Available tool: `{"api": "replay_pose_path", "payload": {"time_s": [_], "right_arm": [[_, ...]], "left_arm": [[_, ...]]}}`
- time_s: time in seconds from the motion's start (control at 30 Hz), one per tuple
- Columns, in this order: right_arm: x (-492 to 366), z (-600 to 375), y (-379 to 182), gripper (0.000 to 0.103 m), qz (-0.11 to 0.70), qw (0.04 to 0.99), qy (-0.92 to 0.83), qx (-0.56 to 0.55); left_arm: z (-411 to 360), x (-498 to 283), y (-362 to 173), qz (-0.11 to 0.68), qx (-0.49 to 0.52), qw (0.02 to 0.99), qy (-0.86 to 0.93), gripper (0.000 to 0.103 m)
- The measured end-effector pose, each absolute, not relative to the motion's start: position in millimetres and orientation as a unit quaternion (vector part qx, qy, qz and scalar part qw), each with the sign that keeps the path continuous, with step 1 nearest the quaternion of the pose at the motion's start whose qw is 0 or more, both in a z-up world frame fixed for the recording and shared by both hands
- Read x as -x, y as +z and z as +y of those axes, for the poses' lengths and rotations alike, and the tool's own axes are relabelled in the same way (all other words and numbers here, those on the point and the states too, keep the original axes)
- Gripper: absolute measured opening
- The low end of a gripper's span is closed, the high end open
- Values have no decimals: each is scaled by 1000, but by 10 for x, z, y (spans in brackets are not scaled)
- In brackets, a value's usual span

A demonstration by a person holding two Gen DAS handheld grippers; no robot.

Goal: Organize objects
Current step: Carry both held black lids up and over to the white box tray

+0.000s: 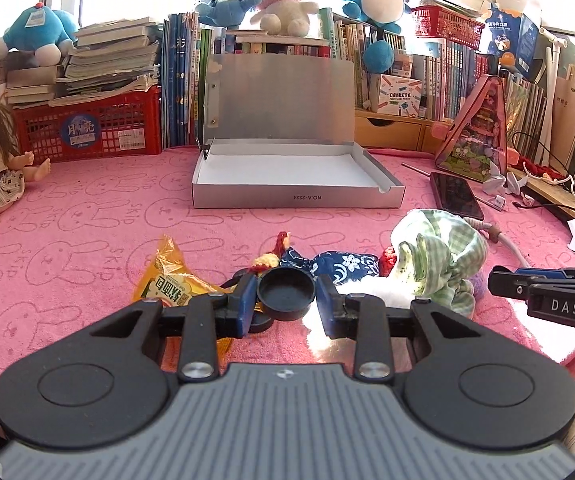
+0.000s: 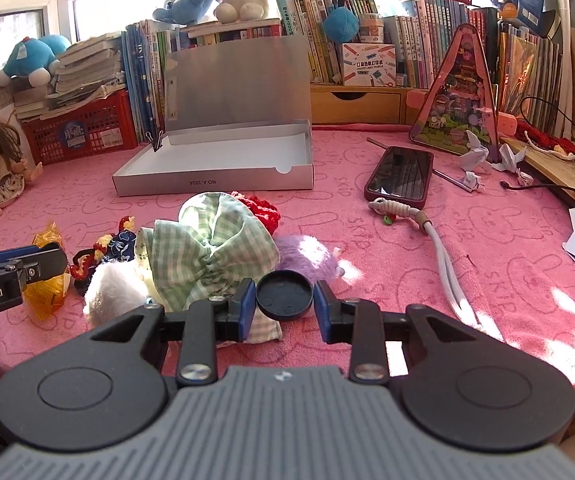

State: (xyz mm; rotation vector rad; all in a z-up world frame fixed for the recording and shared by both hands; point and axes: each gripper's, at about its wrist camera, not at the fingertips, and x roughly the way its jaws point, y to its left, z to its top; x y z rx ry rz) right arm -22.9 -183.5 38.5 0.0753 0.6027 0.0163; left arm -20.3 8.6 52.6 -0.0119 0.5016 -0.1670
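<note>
Pile [image 2: 207, 256]: small soft things lie together on the pink cloth [image 1: 67, 240], near the front edge: a green checked bow [image 2: 211, 248], a white puff [image 2: 111, 292], a purple puff [image 2: 307, 260], a red knit piece [image 2: 261, 208], a blue flowered bit [image 1: 343, 266] and an orange snack bag [image 1: 167, 272].
Box [image 1: 287, 168]: open and empty, lid standing up, behind the pile and well apart from it.
Left gripper [image 1: 285, 296]: jaws part open, with a black round cap [image 1: 285, 292] between the pads; the left pad seems to touch it, but I cannot tell if it is truly clamped. It hovers just before the snack bag.
Right gripper [image 2: 284, 296]: jaws also part open around a black cap [image 2: 284, 295]; hold not sure. It is low, at the near edge of the bow.
Step in hand: I judge that one thing from the pile is to be picked and carried to the box.
How to do well: take one thing only; the bow lies over the puffs, so pinch it at the gathered middle and lift straight up.
Risk: the soft things are touching, so a neighbour can be dragged along; the phone [image 2: 399, 174] and its cord [image 2: 443, 256] are at the right, keep away from them.
Two grippers: they are close, so move one at a time.
</note>
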Motion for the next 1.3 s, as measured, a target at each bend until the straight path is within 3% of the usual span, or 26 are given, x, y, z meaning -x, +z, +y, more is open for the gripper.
{"api": "replay_pose_path", "payload": {"time_s": [0.53, 1.3], "right_arm": [[-71, -1911, 749, 36, 257, 965, 38, -38], [-1180, -1886, 820, 36, 296, 952, 65, -34]], "left_arm": [[173, -283, 796, 262, 25, 961, -89, 38], [356, -1688, 882, 311, 59, 944, -91, 38]]}}
